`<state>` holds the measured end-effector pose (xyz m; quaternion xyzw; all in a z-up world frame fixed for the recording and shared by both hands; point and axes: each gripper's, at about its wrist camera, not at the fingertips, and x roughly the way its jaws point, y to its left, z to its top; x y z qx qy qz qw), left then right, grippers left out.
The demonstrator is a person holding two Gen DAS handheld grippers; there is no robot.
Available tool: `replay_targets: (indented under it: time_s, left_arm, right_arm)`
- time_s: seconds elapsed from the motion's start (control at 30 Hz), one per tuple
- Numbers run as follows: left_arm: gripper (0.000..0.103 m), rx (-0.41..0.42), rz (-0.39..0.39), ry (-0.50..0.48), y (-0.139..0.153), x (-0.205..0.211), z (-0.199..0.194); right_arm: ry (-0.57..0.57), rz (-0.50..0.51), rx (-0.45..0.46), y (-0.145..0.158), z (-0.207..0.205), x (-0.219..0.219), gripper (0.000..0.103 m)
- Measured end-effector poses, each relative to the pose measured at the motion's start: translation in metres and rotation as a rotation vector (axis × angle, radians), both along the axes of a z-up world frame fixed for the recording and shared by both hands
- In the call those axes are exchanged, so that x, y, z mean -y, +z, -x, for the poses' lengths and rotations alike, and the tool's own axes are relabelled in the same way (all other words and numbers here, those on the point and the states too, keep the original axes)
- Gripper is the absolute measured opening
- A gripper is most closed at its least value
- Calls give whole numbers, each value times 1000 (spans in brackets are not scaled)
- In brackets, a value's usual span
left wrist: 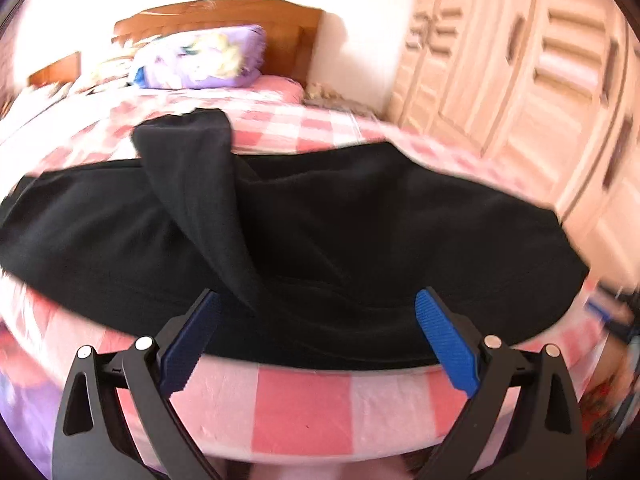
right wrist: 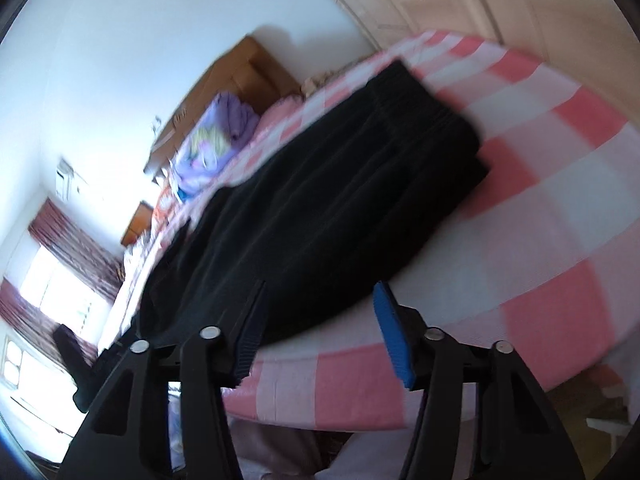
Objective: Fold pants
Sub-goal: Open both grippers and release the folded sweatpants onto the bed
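Your left gripper (left wrist: 316,336) stood wide apart, its blue pads (left wrist: 448,348) empty, poised over the near edge of the black pants (left wrist: 360,220) and holding nothing. Your right gripper (right wrist: 320,340) was likewise spread and empty, its left finger lying over or just above the near end of the pants (right wrist: 320,208) as that camera saw them; whether it touched the cloth could not be told through the blur. Taking the wooden headboard (left wrist: 224,20) as the reference, the pants lay spread crosswise on the pink checked bedspread (left wrist: 304,400), at the end of the bed farthest from the headboard, close along the near mattress edge. One narrow part of the garment, likely a leg, lay thrown back over the main body, its free end pointing toward the headboard and its other end running down to the near edge beside your left gripper. The ribbed waistband (right wrist: 436,108) lay at the end nearer the pale wardrobe (left wrist: 540,60). A purple bundle of bedding (left wrist: 208,60) sat just before the headboard, well apart from the work. In my judgement the fabric was soft, thickish and limp: light to lift, not fragile, unlikely to slip from ribbed pads, but certain to sag and drag. The sound holds would be the waistband corners and the hem of the thrown-back leg.
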<state>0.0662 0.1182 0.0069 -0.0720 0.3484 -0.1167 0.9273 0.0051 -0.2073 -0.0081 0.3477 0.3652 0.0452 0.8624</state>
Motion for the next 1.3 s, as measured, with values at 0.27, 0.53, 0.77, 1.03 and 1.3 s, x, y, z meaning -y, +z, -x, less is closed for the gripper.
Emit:
replay_targets:
  time_s: [0.27,0.53,0.77,1.03,1.3]
  left_arm:
    - [98,33,-48,-104,2,37,1]
    - [98,15,-117,-200,-15,70,0]
    - [98,24,-119,-200,-17,70,1]
    - [98,24,-116,-191,-18,68,2]
    - [98,14,-119,-188,-22,68,1]
  right_arm:
    - [24,29,19,-3,-4,-16,51]
    - [10,42,45,5,-2,-20,46]
    - [-133,-25,35,2,8,14,46]
    - [-101,-170,80,-12,-4,14,44]
    - [35,-168,48,-20,-16,-30,22]
